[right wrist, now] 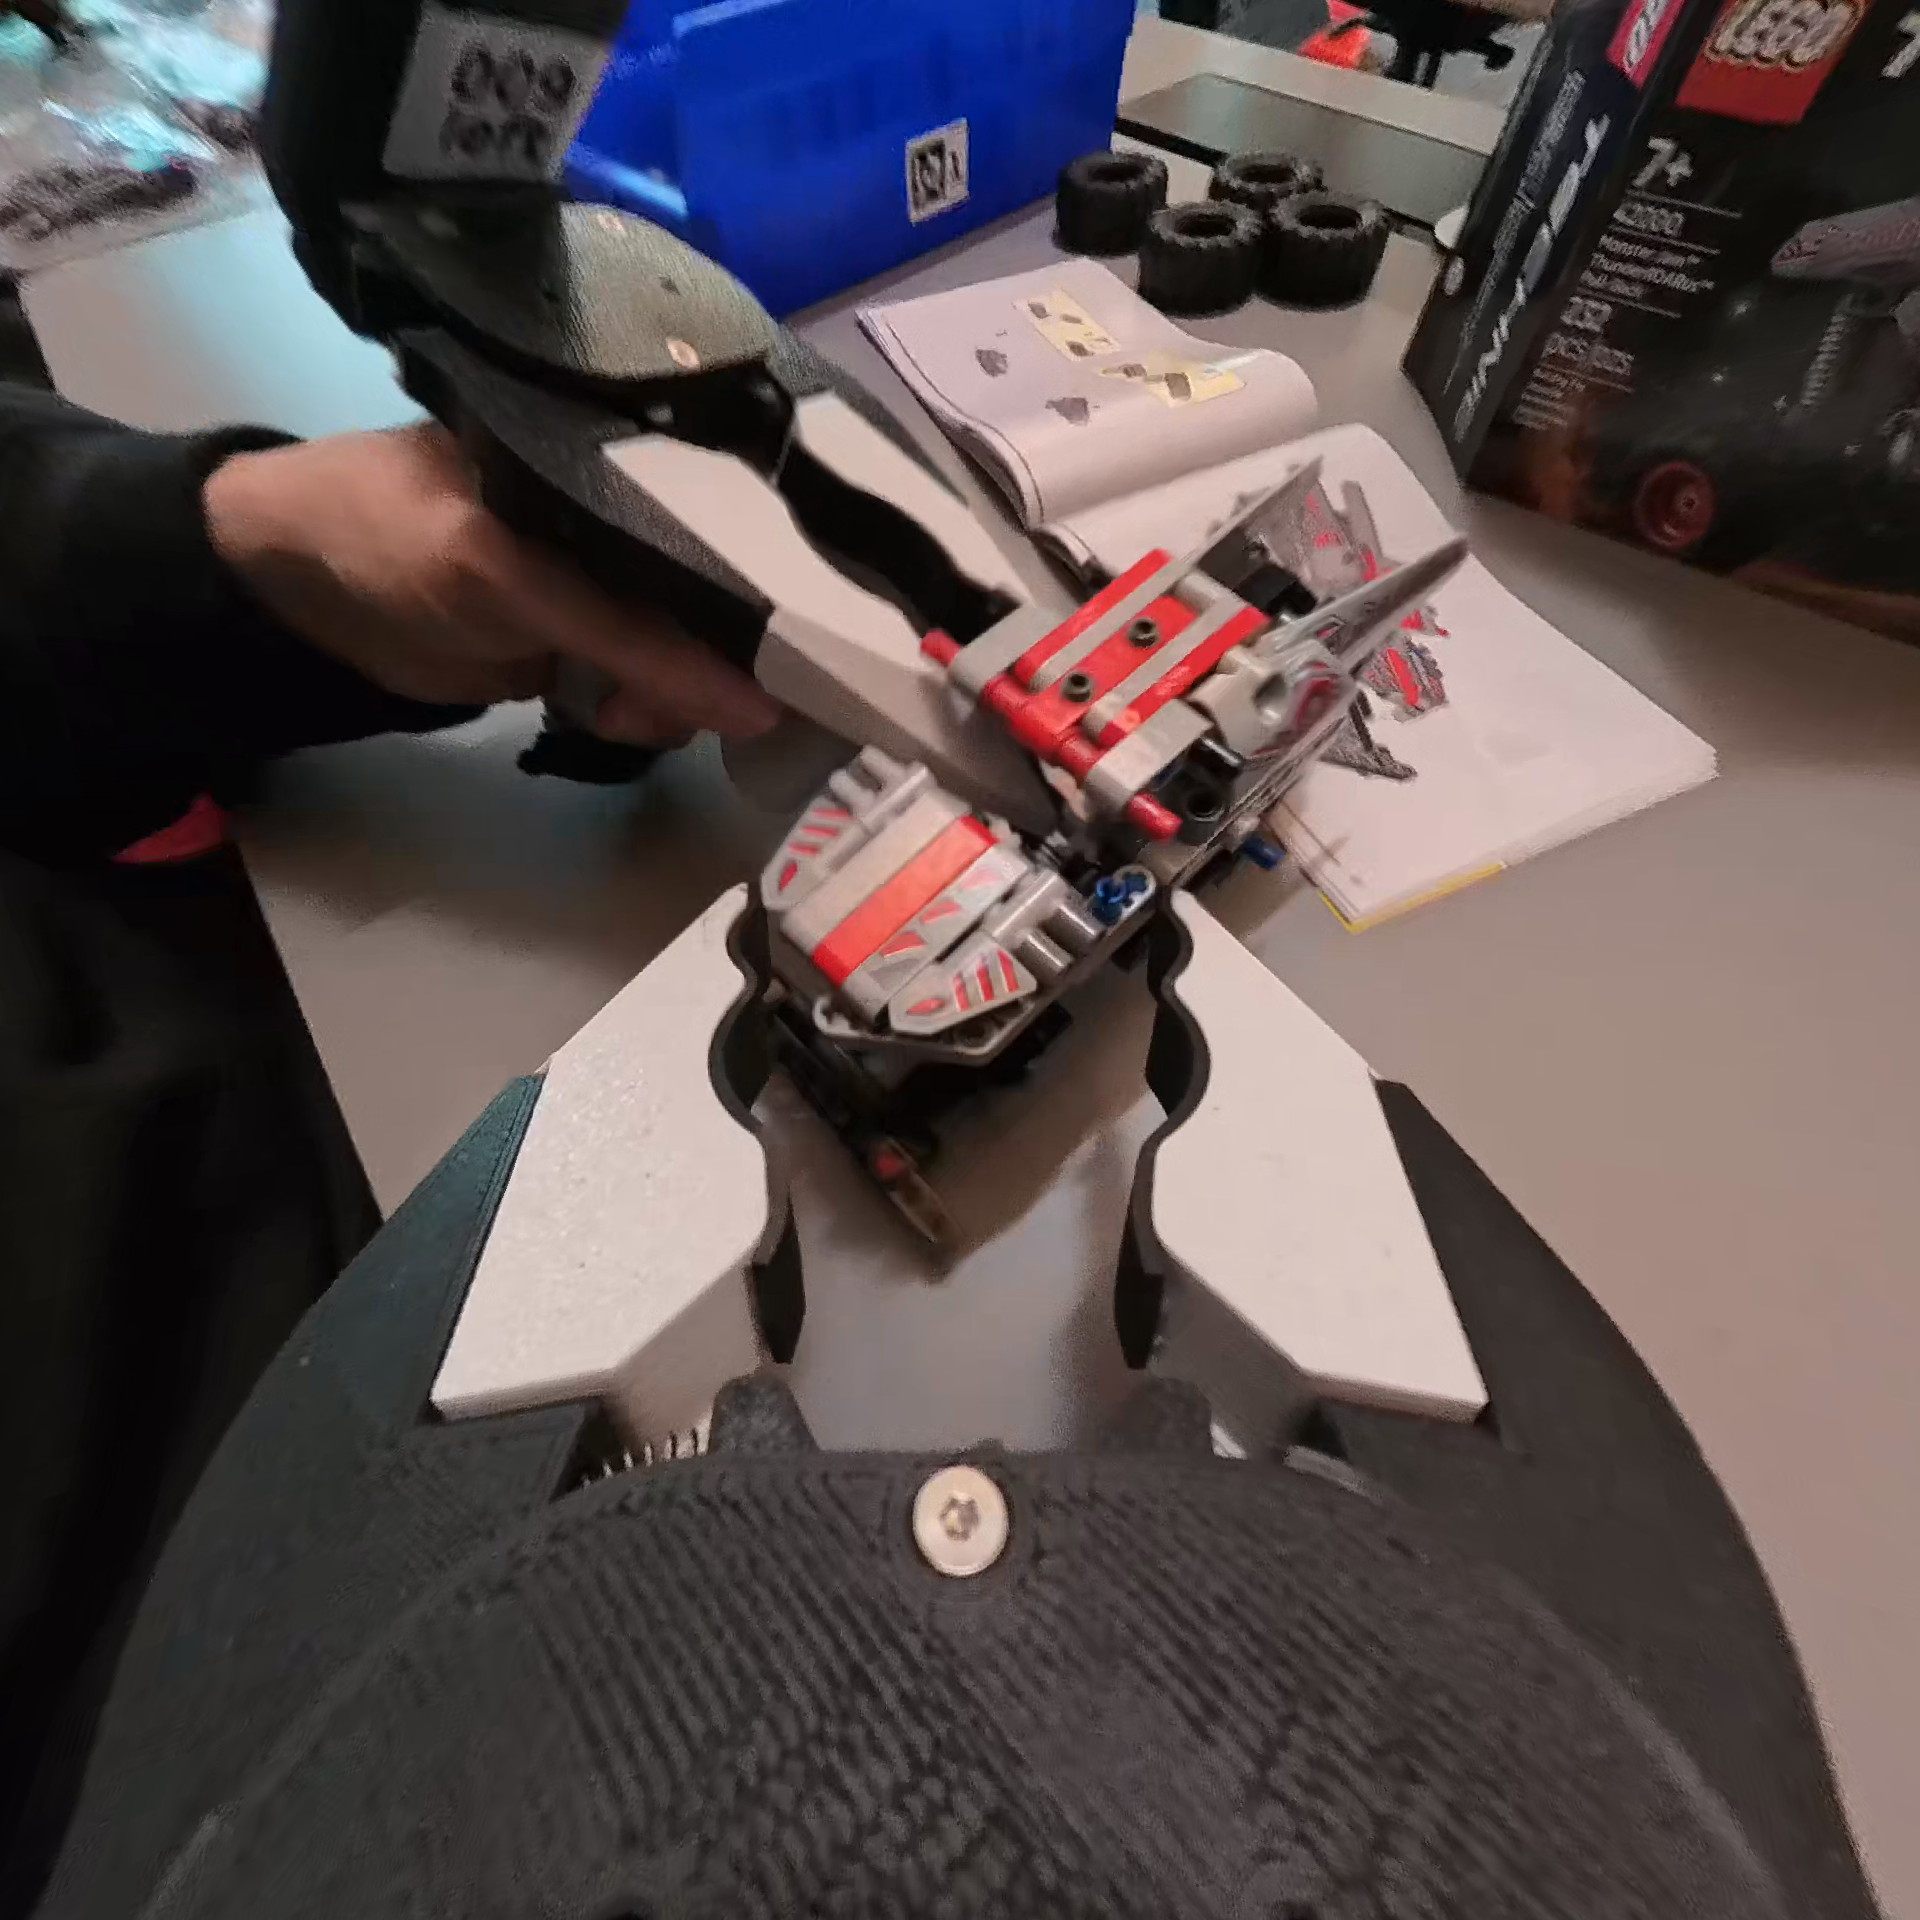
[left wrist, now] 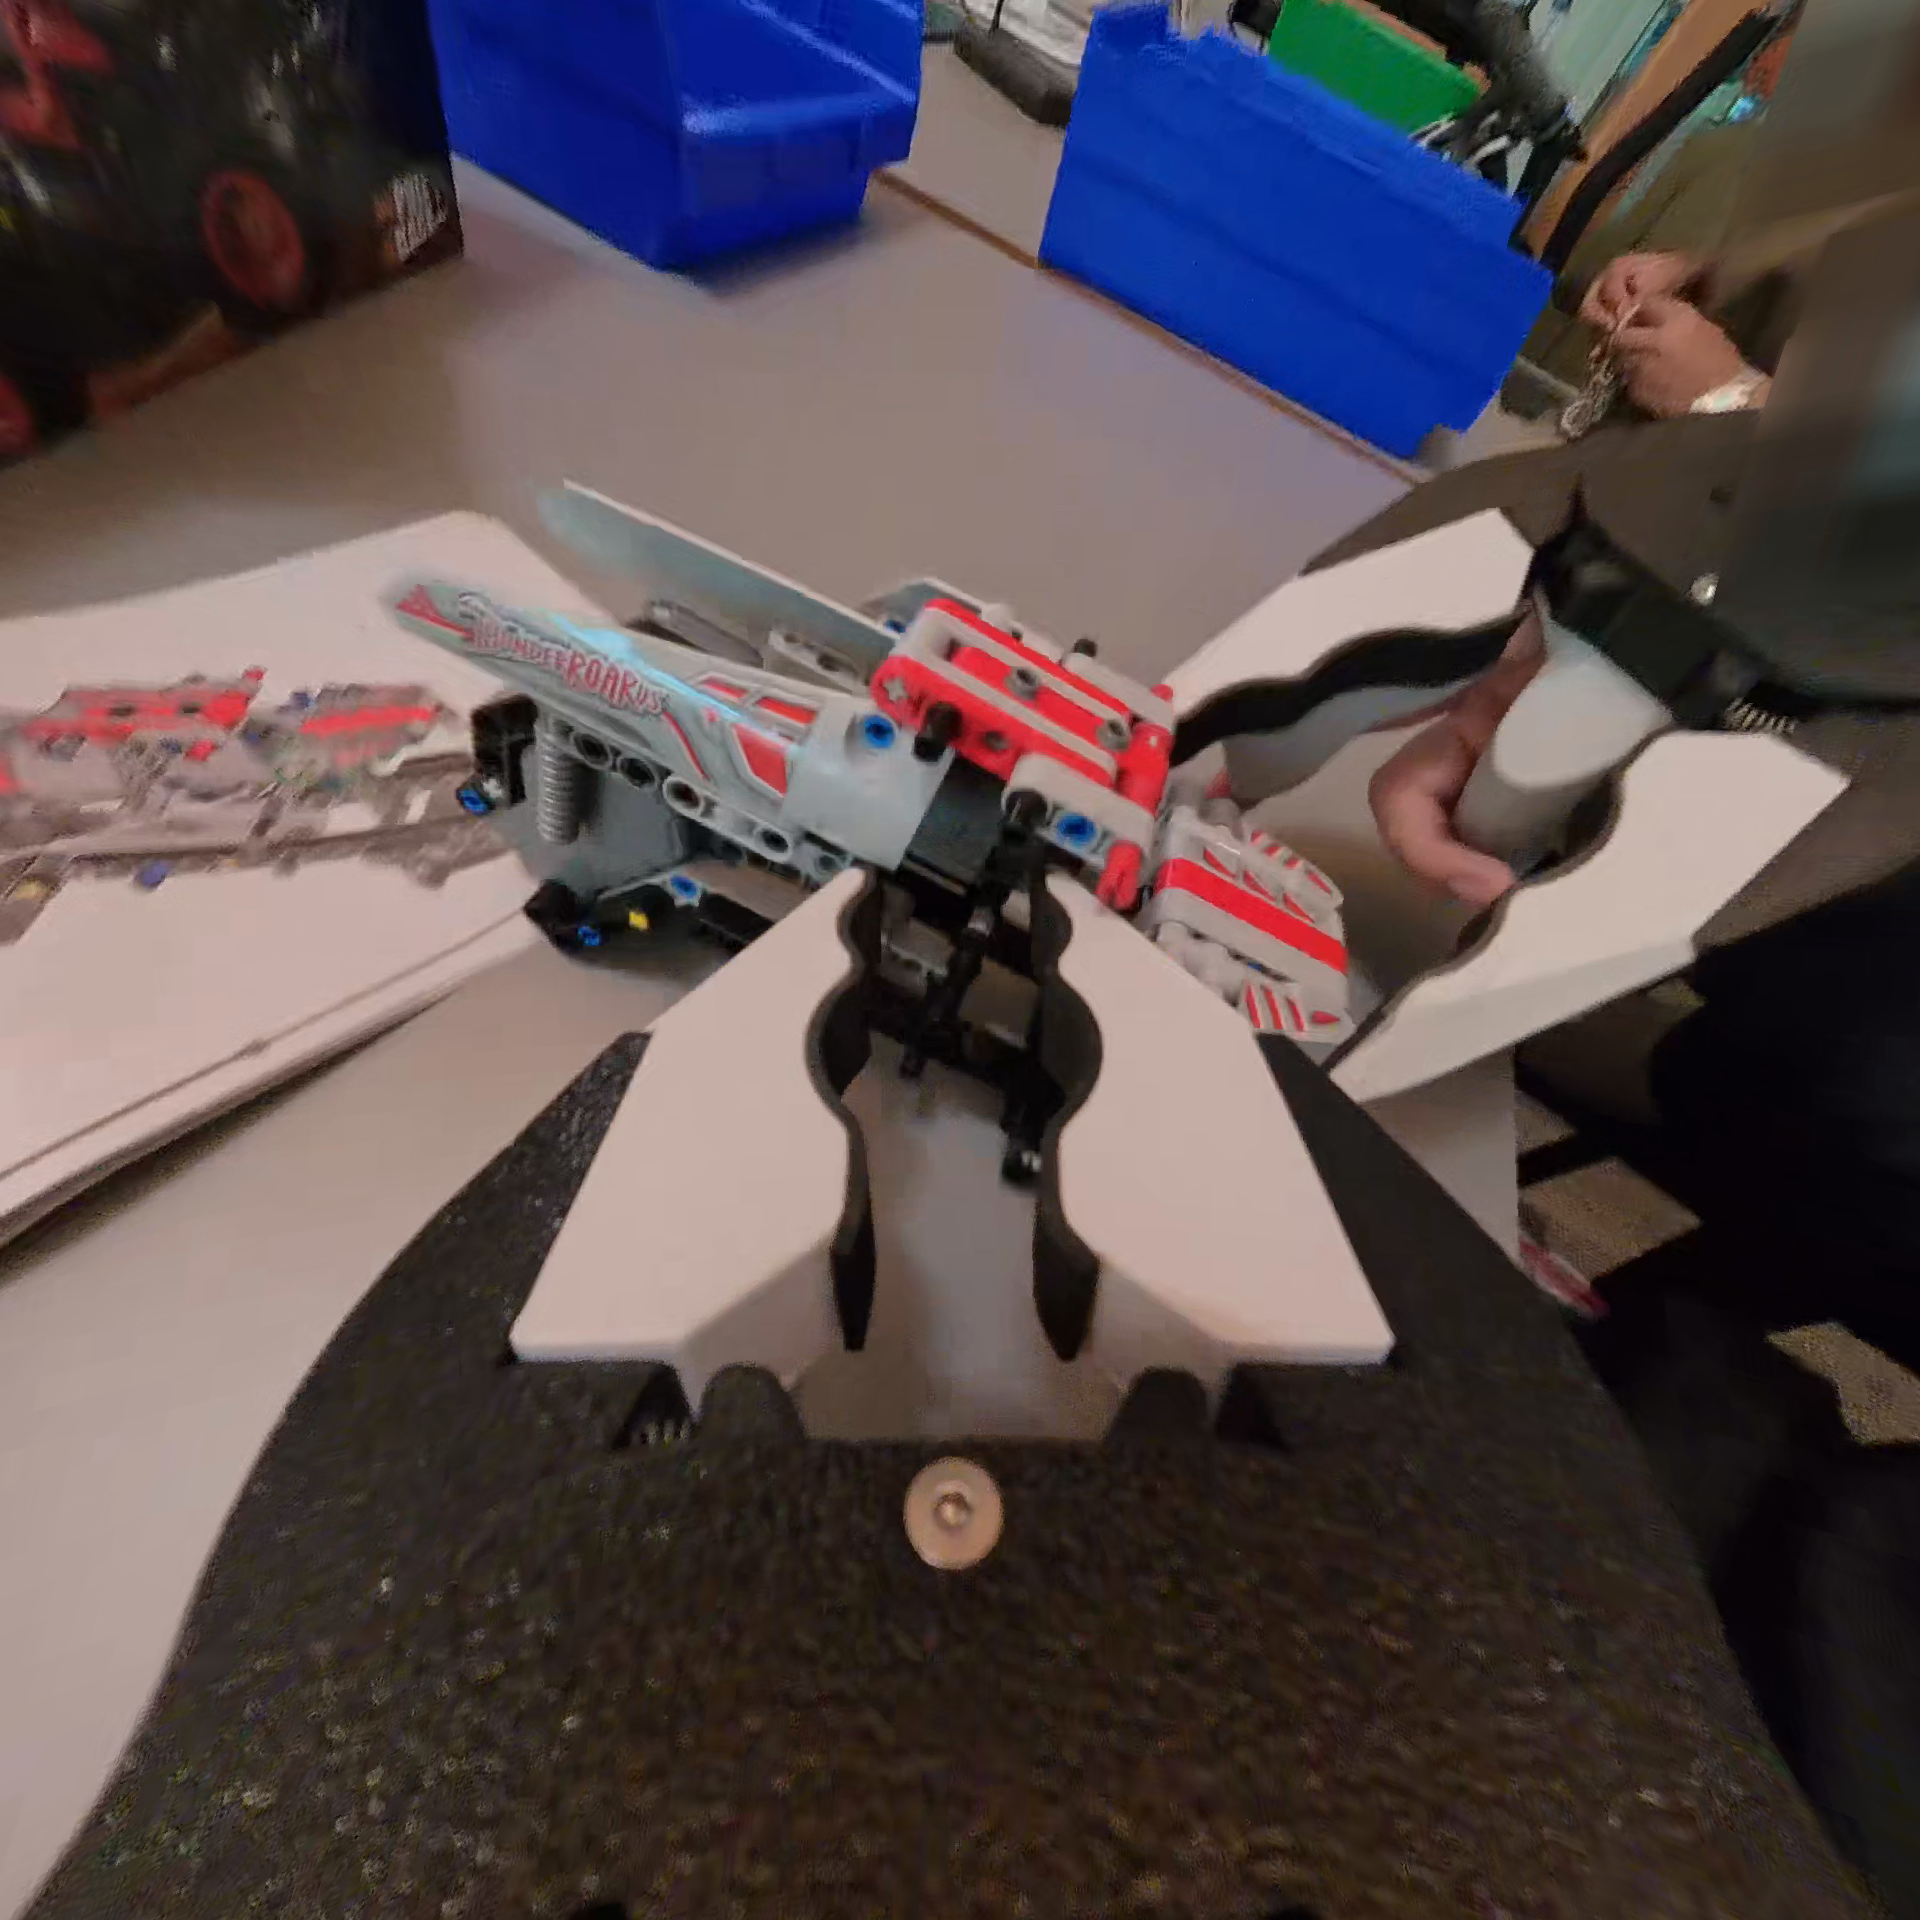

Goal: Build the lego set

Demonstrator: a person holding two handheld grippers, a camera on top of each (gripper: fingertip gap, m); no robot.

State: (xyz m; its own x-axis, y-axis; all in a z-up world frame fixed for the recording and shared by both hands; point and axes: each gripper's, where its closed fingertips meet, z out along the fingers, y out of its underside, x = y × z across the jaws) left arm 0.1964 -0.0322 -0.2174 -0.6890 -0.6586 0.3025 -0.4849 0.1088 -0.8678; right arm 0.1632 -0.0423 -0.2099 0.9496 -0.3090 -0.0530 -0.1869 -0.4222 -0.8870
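Observation:
A grey and red lego truck model (left wrist: 727, 727) is held tilted above the table, without wheels. My left gripper (left wrist: 956, 904) is shut on black parts at the model's middle underside. In the right wrist view the left gripper (right wrist: 997, 707) comes in from the upper left, beside the red and grey roof. My right gripper (right wrist: 956, 935) is shut on the model's striped front hood (right wrist: 904, 914), a finger on each side. It also shows at the right of the left wrist view (left wrist: 1257, 873).
An open instruction booklet (right wrist: 1507, 748) lies under and behind the model on the grey table (right wrist: 1662, 1143). Several black tyres (right wrist: 1226, 229) sit at the back beside a blue bin (right wrist: 883, 125). The set's box (right wrist: 1714, 312) stands at the right. Another person's hands (left wrist: 1662, 332) are behind a second blue bin (left wrist: 1278, 260).

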